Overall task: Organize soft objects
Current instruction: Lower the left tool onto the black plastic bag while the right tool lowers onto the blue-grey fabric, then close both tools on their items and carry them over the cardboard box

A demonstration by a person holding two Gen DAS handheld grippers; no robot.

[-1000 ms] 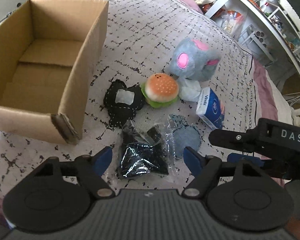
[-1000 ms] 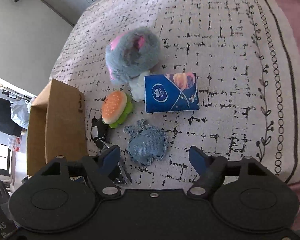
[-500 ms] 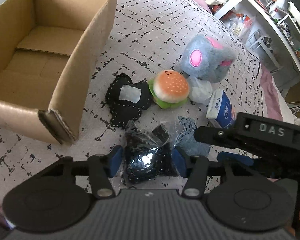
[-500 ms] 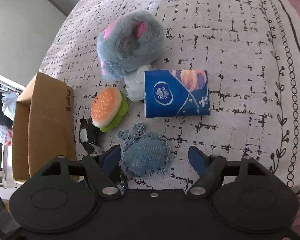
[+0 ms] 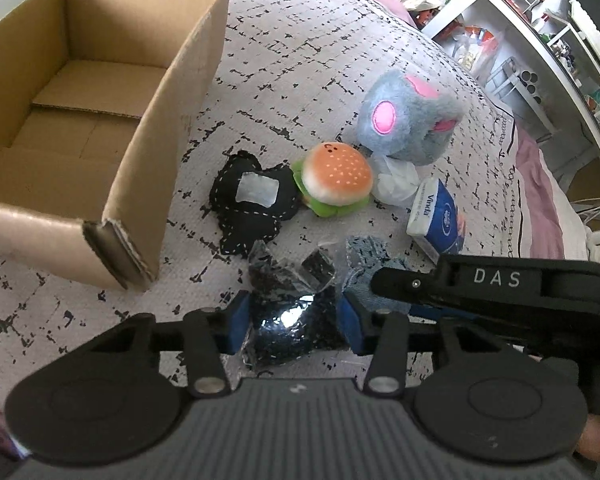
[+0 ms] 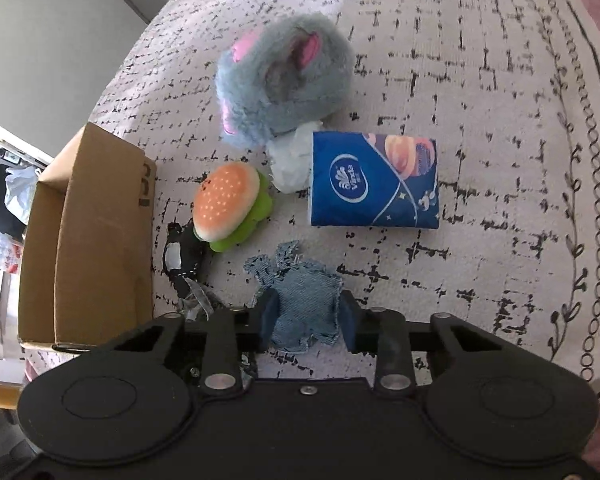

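Note:
My left gripper (image 5: 294, 326) is shut on a black item in a clear plastic bag (image 5: 288, 320) lying on the bed. My right gripper (image 6: 306, 322) is shut on a blue denim pouch (image 6: 300, 304), which also shows in the left wrist view (image 5: 364, 260). Beyond them lie a black stitched pouch (image 5: 252, 200), a burger plush (image 5: 336, 178) (image 6: 226, 204), a grey and pink plush (image 5: 408, 120) (image 6: 284, 80), a white crumpled wad (image 5: 394, 180) and a blue tissue pack (image 6: 374, 184) (image 5: 438, 216). An open cardboard box (image 5: 172, 92) (image 6: 100, 240), empty inside, stands at the left.
Everything rests on a white quilt with a black grid print (image 6: 480, 80). Shelves with clutter (image 5: 540, 40) stand beyond the bed's right side. A grey wall (image 6: 60, 40) lies past the far edge.
Both grippers moved down and forward and closed: the left onto the bagged black item, the right onto the denim pouch. Both were open one second ago.

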